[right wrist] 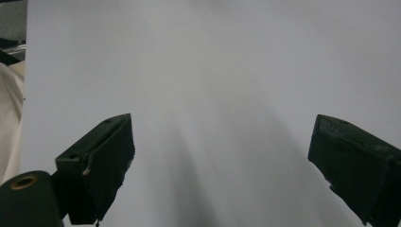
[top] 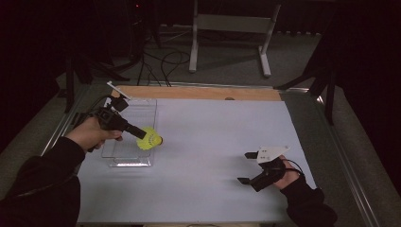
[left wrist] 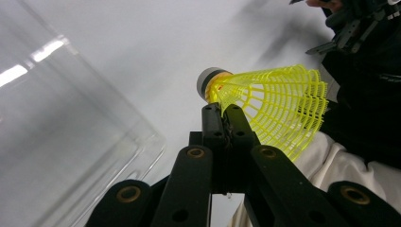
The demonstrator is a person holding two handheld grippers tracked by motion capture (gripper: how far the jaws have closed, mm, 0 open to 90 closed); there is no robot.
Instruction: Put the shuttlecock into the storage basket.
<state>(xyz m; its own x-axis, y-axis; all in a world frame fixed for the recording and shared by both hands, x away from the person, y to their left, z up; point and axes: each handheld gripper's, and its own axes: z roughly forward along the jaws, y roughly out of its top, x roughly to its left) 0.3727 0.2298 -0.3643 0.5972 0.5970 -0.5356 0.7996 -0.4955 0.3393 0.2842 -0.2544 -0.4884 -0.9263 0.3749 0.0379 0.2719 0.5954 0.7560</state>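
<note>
One yellow shuttlecock (top: 151, 139) is pinched by its skirt in the closed jaws of the left gripper (top: 142, 134), held over the right edge of the clear plastic box (top: 137, 111). The right gripper (top: 247, 167) rests well apart on the white table (top: 213, 127), jaws wide open with nothing between them.

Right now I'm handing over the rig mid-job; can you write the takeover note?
Left gripper: shut on the yellow plastic shuttlecock, gripping its mesh skirt, held at the right edge of the clear plastic box.
Right gripper: open, holding nothing, low over the white table sheet.
Done: shuttlecock picked up.
Left: probably place it in the box, then release; I can't tell whether it is going in or coming out.
</note>
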